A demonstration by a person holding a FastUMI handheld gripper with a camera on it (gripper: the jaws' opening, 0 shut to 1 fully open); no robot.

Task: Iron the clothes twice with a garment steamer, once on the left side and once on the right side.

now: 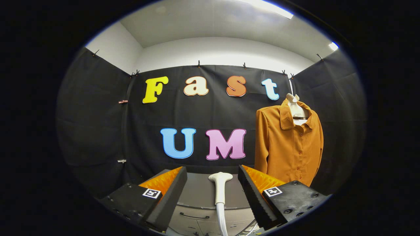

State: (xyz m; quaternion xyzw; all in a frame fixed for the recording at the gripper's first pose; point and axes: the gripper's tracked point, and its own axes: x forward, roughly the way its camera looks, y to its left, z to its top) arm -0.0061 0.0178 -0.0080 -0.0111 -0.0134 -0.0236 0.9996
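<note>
— Where is the garment steamer (220, 188)?
— It stands upright between the two fingers of the gripper (212, 175), its flat white head at about the height of the fingertips and its handle running down to a pale hose (222, 223) below. It rises in front of the near edge of the grey worktop (200, 191).
— Is the gripper holding it?
— No. The fingers are spread wide, with a clear gap between each one and the steamer, so nothing is clamped.
— And the clothes?
— An orange button-up shirt (288, 144) hangs on a white hanger (295, 108) beyond the right finger, at the worktop's far right corner, against the black cloth wall (98, 131). Its collar is open and the row of buttons runs down the front. The shirt is well apart from the steamer.
— Anything under the worktop?
— A grey drawer front with a dark handle (194, 216), just below the near edge, between the fingers.
</note>
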